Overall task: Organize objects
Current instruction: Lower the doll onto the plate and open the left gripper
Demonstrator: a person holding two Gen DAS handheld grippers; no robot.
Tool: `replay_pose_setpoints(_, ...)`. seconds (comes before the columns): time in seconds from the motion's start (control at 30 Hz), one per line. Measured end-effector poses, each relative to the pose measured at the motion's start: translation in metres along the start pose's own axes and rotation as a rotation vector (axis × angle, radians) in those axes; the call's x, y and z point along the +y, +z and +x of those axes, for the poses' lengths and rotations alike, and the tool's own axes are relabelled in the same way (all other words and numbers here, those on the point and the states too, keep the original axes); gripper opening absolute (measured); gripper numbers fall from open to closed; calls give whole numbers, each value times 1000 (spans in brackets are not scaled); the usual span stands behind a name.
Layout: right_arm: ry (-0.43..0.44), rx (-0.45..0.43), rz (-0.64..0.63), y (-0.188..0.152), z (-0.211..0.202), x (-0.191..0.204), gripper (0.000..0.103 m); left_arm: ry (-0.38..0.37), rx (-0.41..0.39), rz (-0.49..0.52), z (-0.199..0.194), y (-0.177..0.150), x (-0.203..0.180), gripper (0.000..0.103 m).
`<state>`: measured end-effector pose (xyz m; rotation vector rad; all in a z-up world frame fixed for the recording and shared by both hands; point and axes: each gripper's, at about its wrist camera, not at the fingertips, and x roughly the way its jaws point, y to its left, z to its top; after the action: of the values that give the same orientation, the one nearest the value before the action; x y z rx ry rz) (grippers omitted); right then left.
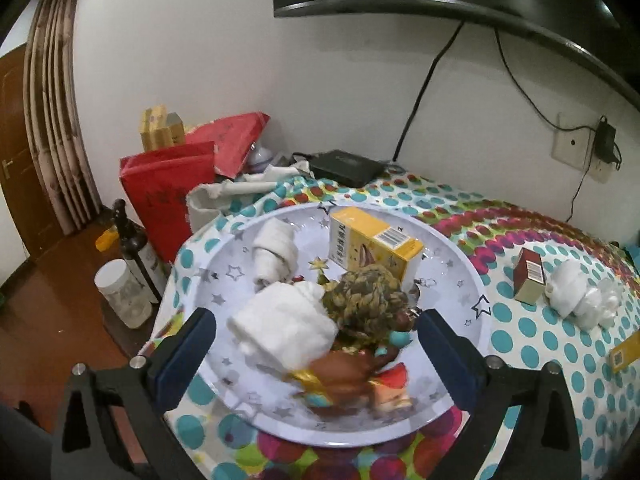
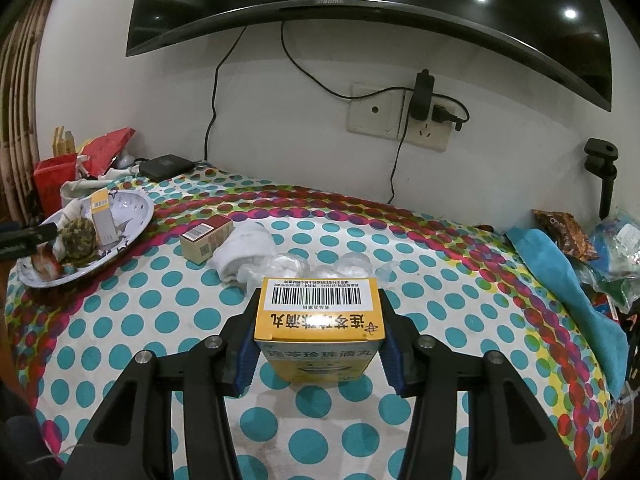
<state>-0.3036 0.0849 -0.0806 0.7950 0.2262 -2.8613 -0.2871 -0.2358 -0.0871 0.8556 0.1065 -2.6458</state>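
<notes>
A white star-patterned tray (image 1: 452,280) holds a yellow box (image 1: 372,244), a rolled white cloth (image 1: 276,252), a folded white cloth (image 1: 284,328), a green-brown woven ball (image 1: 364,300) and a blurred brown item with a gold band (image 1: 340,376). My left gripper (image 1: 316,344) stands wide open over the tray's near side. The brown item lies between its fingers, and neither pad touches it. My right gripper (image 2: 320,344) is shut on a yellow barcoded box (image 2: 320,312), held just above the dotted cloth. Ahead lie a red-brown box (image 2: 206,240) and a white cloth roll (image 2: 244,254).
Plastic-wrapped white bundles (image 2: 320,268) lie beyond the held box. Red bags (image 1: 168,196), a dark bottle (image 1: 136,252) and a clear jar (image 1: 120,292) crowd the tray's left. A black set-top box (image 1: 348,166) sits by the wall. A blue cloth (image 2: 560,264) and snack bags line the right edge.
</notes>
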Motion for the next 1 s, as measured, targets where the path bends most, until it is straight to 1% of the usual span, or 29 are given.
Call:
replay_pose_setpoints(0.27, -6, 5, -5, 0, 2, 0, 48, -5, -14, 20, -24, -9, 6, 103)
replay_pose_setpoints(0.33, -8, 7, -9, 0, 2, 1, 48, -9, -18, 4, -34, -15, 10, 103)
replay_pose_setpoints(0.43, -9, 8, -20, 0, 2, 2, 48, -3, -3, -1, -44, -26, 13, 103)
replay_pose_setpoints(0.57, -4, 10, -39, 1, 4, 6, 48, -8, 23, 9, -52, -44, 14, 103)
replay_pose_setpoints(0.67, 0, 11, -50, 2, 5, 10, 48, -19, 45, -2, -56, -54, 17, 103)
replay_pose_setpoints(0.83, 29, 16, -52, 7, 11, 27, 48, -22, 61, -10, -64, -68, 21, 103)
replay_pose_setpoints(1.0, 77, 1, -94, 21, 14, 67, 48, -36, 75, -30, -64, -75, 26, 103)
